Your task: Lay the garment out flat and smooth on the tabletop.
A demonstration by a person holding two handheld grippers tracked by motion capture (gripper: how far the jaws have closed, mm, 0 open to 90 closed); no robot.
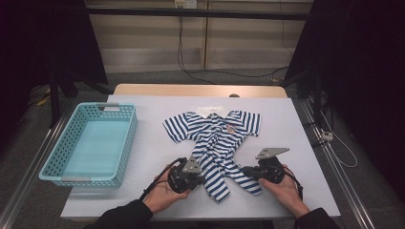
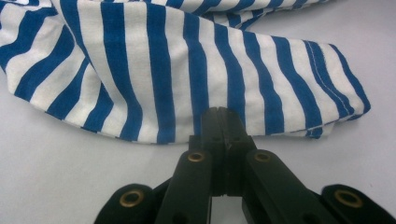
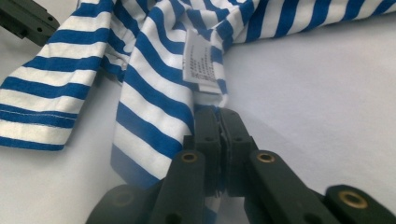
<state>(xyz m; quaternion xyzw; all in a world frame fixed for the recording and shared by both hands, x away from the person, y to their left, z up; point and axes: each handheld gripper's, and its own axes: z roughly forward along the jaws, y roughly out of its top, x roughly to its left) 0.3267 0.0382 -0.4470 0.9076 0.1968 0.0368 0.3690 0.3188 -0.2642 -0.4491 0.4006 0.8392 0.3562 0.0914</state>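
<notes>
A small blue-and-white striped polo shirt (image 1: 215,129) with a white collar lies on the white table cover, its lower half bunched into two twisted ends. My left gripper (image 1: 201,180) is at the near left end. In the left gripper view its jaws (image 2: 223,114) are closed together on the folded edge of the striped cloth (image 2: 140,70). My right gripper (image 1: 244,170) is at the near right end. In the right gripper view the jaws (image 3: 219,116) pinch the cloth (image 3: 149,93) just below a white care label (image 3: 200,60).
A light teal plastic basket (image 1: 119,143) stands empty at the left of the table. Bare white cover (image 1: 286,124) lies right of the shirt. Dark curtains hang on both sides, with cables on the floor beyond the far edge.
</notes>
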